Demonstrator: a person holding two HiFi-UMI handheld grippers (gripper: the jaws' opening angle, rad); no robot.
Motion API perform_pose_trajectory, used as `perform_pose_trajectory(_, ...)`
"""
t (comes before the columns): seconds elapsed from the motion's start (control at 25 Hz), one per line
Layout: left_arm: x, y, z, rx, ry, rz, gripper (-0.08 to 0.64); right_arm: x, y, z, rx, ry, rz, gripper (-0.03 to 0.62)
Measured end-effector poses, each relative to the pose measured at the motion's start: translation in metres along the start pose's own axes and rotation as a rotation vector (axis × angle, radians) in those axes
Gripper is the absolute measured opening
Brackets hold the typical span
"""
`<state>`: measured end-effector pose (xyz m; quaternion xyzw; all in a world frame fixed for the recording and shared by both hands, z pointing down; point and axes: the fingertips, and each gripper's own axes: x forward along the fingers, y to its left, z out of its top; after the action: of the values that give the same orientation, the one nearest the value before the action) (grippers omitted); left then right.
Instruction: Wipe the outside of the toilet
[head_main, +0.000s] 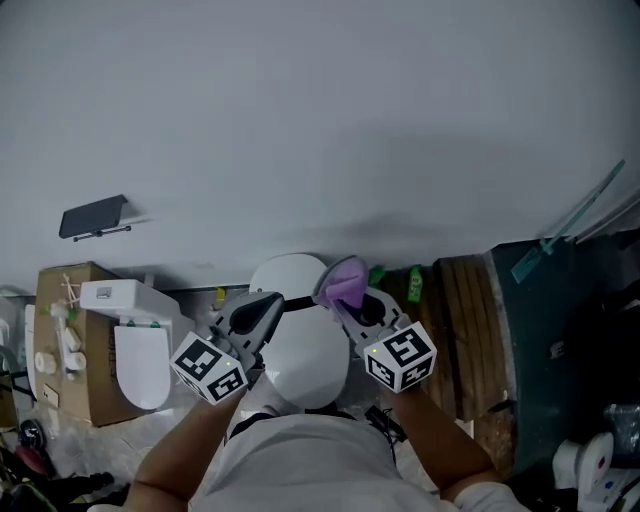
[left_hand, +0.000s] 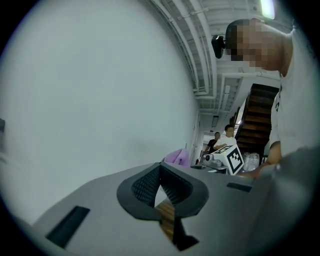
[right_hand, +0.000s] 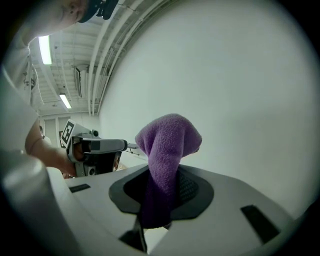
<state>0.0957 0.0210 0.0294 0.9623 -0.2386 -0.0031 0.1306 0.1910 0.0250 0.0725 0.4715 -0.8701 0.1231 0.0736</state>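
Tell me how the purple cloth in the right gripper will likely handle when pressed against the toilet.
Probably floppy: the purple cloth folds over itself above the right gripper clamping it. Its fuzzy pile suggests it is light and grippy, unlikely to slip. Pressed on the toilet, it should squash flat.

Head view: soft, even, cool light, rather dim. Pale grey wall (head_main: 320, 120) carries a faint shadow band above the toilet (head_main: 298, 345). The right side is dark. Straight lines bow at the edges.

Left gripper view: fisheye circle with black corners. A ceiling lamp (left_hand: 268, 8) glares at top right. The left gripper (left_hand: 161, 187) is close, soft and out of focus. The staircase (left_hand: 257, 117) lies in gloom.

Right gripper view: same fisheye circle. The strip lights (right_hand: 45, 50) are bright at upper left. The purple cloth (right_hand: 167, 145) is sharp, with its nap visible and its lower end in shadow.
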Motion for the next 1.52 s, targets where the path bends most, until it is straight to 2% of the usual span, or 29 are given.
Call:
perform_pose_trajectory(0.24, -0.053, -0.041, -0.002, 0.037, -0.006, -0.073, 0.006, -0.032, 0.062, 0.004, -0.024, -0.039, -0.035, 0.094)
perform_pose_trajectory(0.44, -0.121, -0.071, -0.010, 0.051, -0.009, -0.121, 0.006, -0.050, 0.139, -0.007, -0.007, -0.057, -0.065, 0.094)
perform_pose_trajectory(0.64, -0.191, -0.092, -0.023, 0.046, -0.010, -0.140, 0.006, -0.067, 0.223, -0.021, 0.011, -0.072, -0.071, 0.094)
perform_pose_trajectory(0.8, -0.226, -0.106, -0.030, 0.040, -0.018, -0.146, 0.006, -0.082, 0.268, -0.030, -0.003, -0.079, -0.079, 0.094)
perform_pose_trajectory(1.04, -0.246, -0.116, -0.033, 0.023, -0.039, -0.159, 0.006, -0.092, 0.302, -0.029, -0.027, -0.076, -0.080, 0.094)
perform_pose_trajectory(1.52, -0.259, -0.116, -0.027, 0.022, -0.054, -0.165, 0.006, -0.090, 0.313, -0.017, -0.053, -0.088, -0.092, 0.094)
